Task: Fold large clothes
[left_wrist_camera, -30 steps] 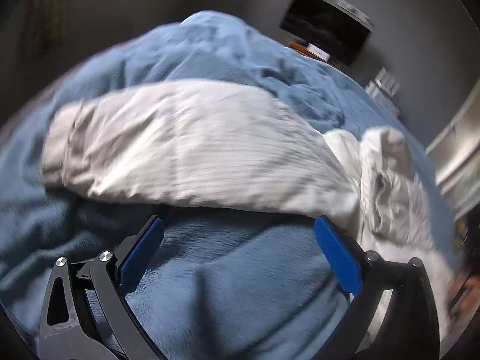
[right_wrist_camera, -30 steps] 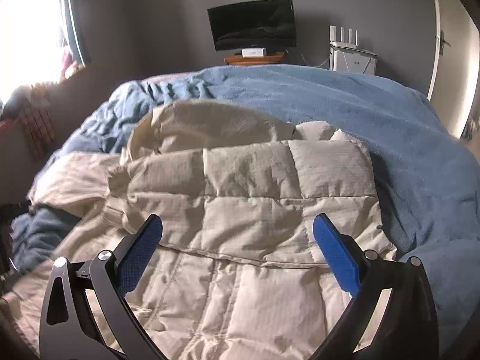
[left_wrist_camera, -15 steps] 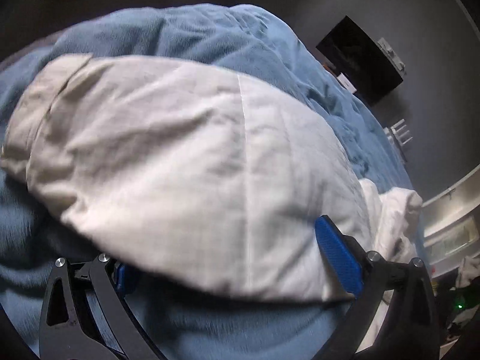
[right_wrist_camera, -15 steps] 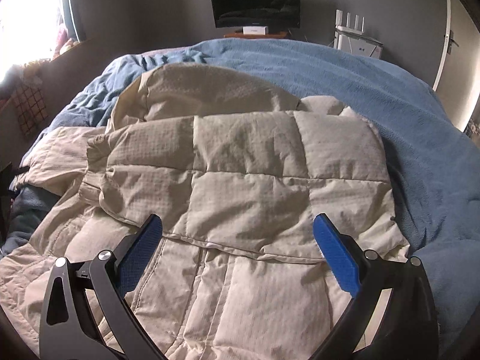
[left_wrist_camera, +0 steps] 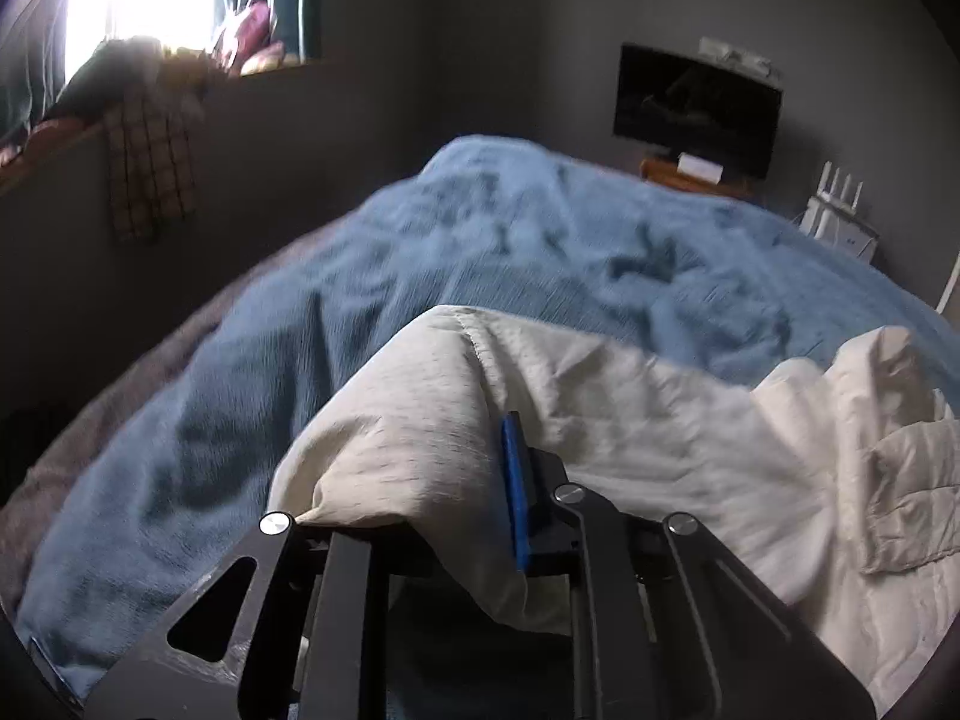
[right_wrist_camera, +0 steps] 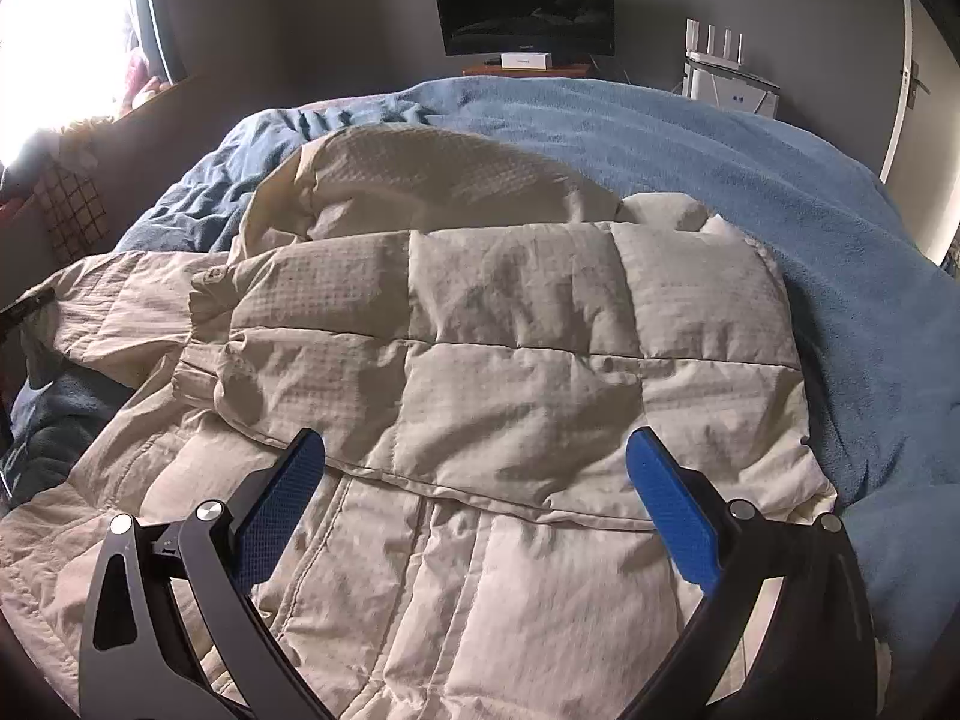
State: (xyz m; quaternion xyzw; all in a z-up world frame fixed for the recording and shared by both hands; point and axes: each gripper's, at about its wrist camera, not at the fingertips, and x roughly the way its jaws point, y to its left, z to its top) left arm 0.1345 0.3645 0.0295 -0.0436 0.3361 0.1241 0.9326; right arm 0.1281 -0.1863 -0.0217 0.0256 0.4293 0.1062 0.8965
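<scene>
Cream quilted jacket lies spread on blue blanket covering bed, sleeve folded across its body. Your left tool clenched on jacket's puffy sleeve end, fabric bulging over jaws, one blue pad showing. Your right tool released, jaws wide, hovering over folded sleeve's lower edge, nothing pinched. Monitor against far wall.
</scene>
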